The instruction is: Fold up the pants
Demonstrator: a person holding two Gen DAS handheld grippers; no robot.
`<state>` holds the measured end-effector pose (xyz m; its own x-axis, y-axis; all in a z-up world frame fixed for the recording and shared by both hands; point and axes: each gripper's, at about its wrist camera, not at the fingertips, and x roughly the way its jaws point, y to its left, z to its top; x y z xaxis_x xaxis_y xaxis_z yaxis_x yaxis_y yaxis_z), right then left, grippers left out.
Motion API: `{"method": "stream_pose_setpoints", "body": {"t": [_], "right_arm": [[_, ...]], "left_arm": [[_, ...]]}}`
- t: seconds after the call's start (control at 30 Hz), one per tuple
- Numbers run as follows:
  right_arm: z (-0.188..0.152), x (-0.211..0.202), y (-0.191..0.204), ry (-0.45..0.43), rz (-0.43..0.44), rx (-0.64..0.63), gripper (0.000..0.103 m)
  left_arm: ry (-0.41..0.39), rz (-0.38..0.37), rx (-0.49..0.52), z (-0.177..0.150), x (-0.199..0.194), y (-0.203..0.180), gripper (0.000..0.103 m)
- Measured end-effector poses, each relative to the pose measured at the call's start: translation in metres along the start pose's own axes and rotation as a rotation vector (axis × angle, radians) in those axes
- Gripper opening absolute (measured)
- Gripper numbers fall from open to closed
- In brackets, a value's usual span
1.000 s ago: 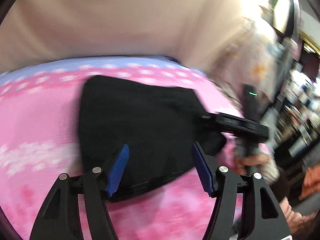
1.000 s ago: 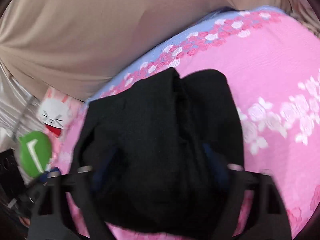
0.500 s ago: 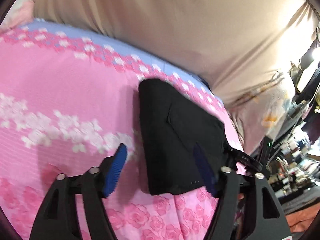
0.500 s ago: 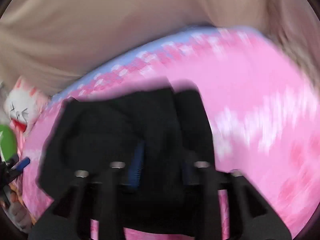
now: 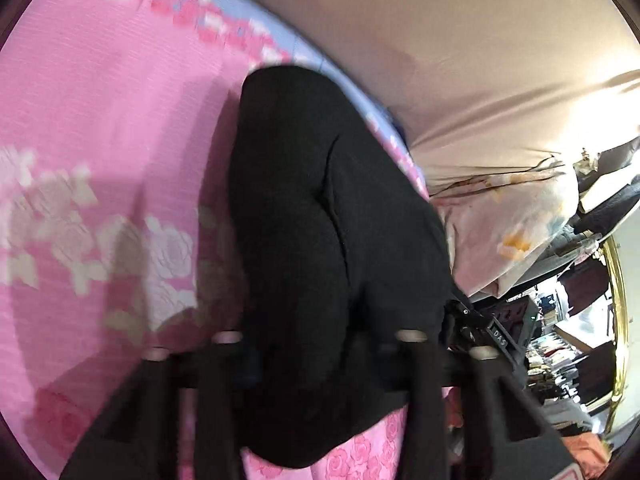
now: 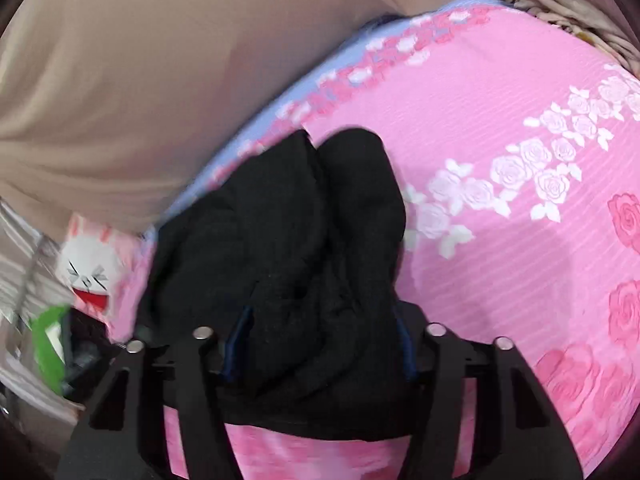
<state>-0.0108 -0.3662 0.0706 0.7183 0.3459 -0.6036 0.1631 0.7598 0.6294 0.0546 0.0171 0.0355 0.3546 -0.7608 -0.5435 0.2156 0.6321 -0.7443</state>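
Black pants (image 5: pixel 320 200) lie folded into a thick bundle on a pink rose-print bedspread (image 5: pixel 100 120), near its blue-edged far side. My left gripper (image 5: pixel 320 356) has its jaws closing on the bundle's near edge, and the cloth fills the gap between them. From the other side, the pants (image 6: pixel 300 220) bulge up in two humps. My right gripper (image 6: pixel 320 344) grips their near edge, jaws closing, blue pads (image 6: pixel 240 340) pressed into bunched cloth. The pads in the left wrist view are blurred and dark.
A beige sheet (image 5: pixel 440 40) rises behind the bed. A floral pillow (image 5: pixel 512 216) lies past the pants on the right, with cluttered shelves (image 5: pixel 560 340) beyond. A rabbit-print cushion (image 6: pixel 88 268) and a green object (image 6: pixel 48 340) sit off the bed's left corner. Bedspread (image 6: pixel 500 120) stretches right.
My left gripper has swung in and down over the pants' near edge, and its wide jaws have narrowed around the cloth. My right gripper keeps its hold and has shifted slightly.
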Motion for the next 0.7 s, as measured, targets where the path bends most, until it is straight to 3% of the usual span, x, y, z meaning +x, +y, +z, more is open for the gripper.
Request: {"method": "stream_pose_setpoints", "body": {"t": [0.07, 0.17, 0.23, 0.3, 0.33, 0.37, 0.43, 0.47, 0.5, 0.53, 0.6, 0.63, 0.67, 0.7], "right_arm": [[0.001, -0.013, 0.017, -0.008, 0.063, -0.018, 0.036], [-0.012, -0.016, 0.036, 0.026, 0.117, -0.065, 0.037], [-0.034, -0.002, 0.036, 0.062, 0.061, -0.102, 0.051], [-0.051, 0.012, 0.029, 0.071, -0.066, -0.132, 0.066], [-0.056, 0.010, 0.023, 0.040, -0.059, -0.108, 0.071], [-0.056, 0.003, 0.020, 0.018, -0.036, -0.079, 0.070], [-0.045, -0.019, 0.036, -0.061, -0.051, -0.118, 0.053], [-0.038, -0.032, 0.055, -0.108, -0.054, -0.183, 0.049], [-0.033, -0.040, 0.071, -0.131, -0.045, -0.229, 0.034], [-0.026, -0.047, 0.094, -0.153, -0.017, -0.290, 0.027], [-0.013, -0.045, 0.134, -0.168, 0.056, -0.377, 0.026], [-0.010, -0.036, 0.147, -0.165, 0.068, -0.405, 0.026], [-0.008, -0.025, 0.153, -0.156, 0.064, -0.419, 0.026], [-0.003, -0.008, 0.152, -0.136, 0.043, -0.429, 0.026]], "left_arm": [[-0.033, -0.020, 0.010, 0.001, -0.026, -0.007, 0.021], [-0.062, 0.020, 0.044, -0.010, -0.074, -0.014, 0.022], [-0.051, 0.063, 0.024, -0.021, -0.087, -0.006, 0.027], [-0.020, 0.175, 0.014, -0.035, -0.087, 0.012, 0.033], [-0.014, 0.175, -0.002, -0.039, -0.087, 0.020, 0.034], [-0.034, 0.149, -0.028, -0.043, -0.093, 0.025, 0.034], [-0.108, 0.191, 0.008, -0.042, -0.112, 0.012, 0.032], [-0.177, 0.224, 0.069, -0.041, -0.125, -0.006, 0.032], [-0.247, 0.240, 0.147, -0.039, -0.138, -0.030, 0.032], [-0.293, 0.239, 0.210, -0.036, -0.146, -0.053, 0.032], [-0.333, 0.196, 0.282, -0.029, -0.146, -0.084, 0.043], [-0.343, 0.191, 0.291, -0.022, -0.140, -0.094, 0.061], [-0.349, 0.203, 0.284, -0.015, -0.129, -0.099, 0.067], [-0.334, 0.214, 0.271, -0.007, -0.116, -0.100, 0.067]]}}
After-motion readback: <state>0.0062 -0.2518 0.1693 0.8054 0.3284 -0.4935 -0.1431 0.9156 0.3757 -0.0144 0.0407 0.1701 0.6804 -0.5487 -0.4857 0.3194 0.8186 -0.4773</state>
